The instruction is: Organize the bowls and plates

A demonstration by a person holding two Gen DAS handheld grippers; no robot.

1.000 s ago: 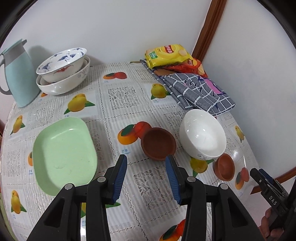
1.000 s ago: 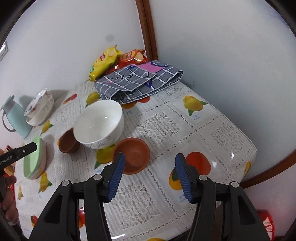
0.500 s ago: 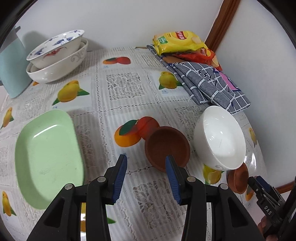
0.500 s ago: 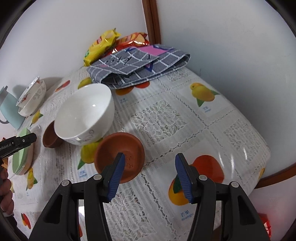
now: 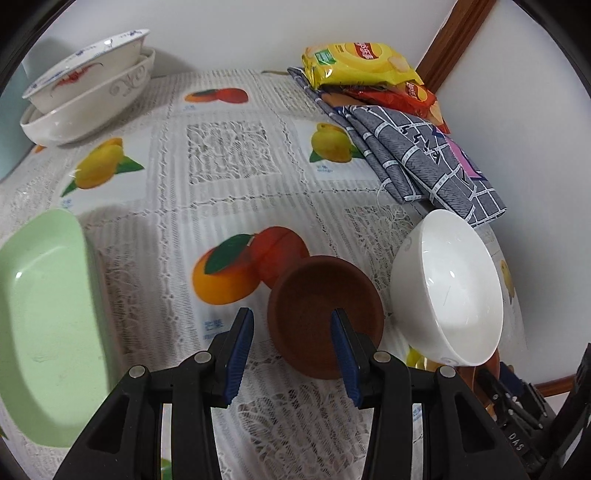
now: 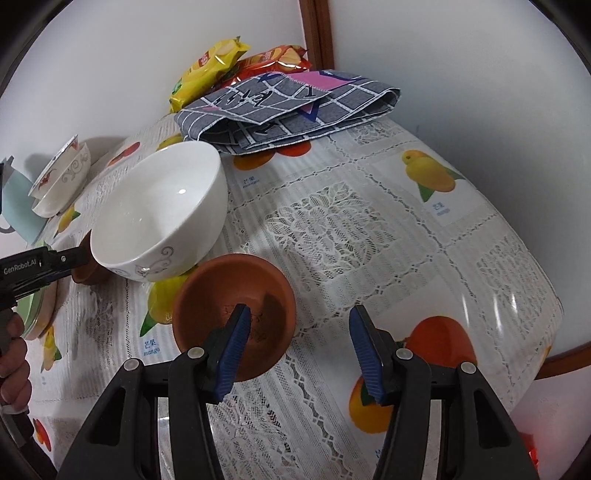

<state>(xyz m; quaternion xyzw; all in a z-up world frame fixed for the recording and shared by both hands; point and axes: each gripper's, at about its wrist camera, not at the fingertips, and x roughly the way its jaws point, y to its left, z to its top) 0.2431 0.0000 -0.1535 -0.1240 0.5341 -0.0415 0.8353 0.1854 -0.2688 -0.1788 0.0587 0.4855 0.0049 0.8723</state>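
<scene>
Both small brown clay bowls (image 5: 325, 314) (image 6: 236, 317), judged rigid and brittle, are straddled at the rim by the half-open, empty left gripper (image 5: 291, 343) and right gripper (image 6: 299, 343)

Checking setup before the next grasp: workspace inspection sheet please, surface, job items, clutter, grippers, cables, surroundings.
Surface: table under a fruit-print lace cloth.
Job's things: two brown bowls, one under the left gripper, one under the right; white bowl between them; green dish; two stacked patterned bowls.
Clutter: snack bags, folded checked cloth, pale blue jug.
Grippers: left gripper and right gripper open, empty.
Cables: nothing seen.
Surroundings: white walls, wooden corner trim.
</scene>
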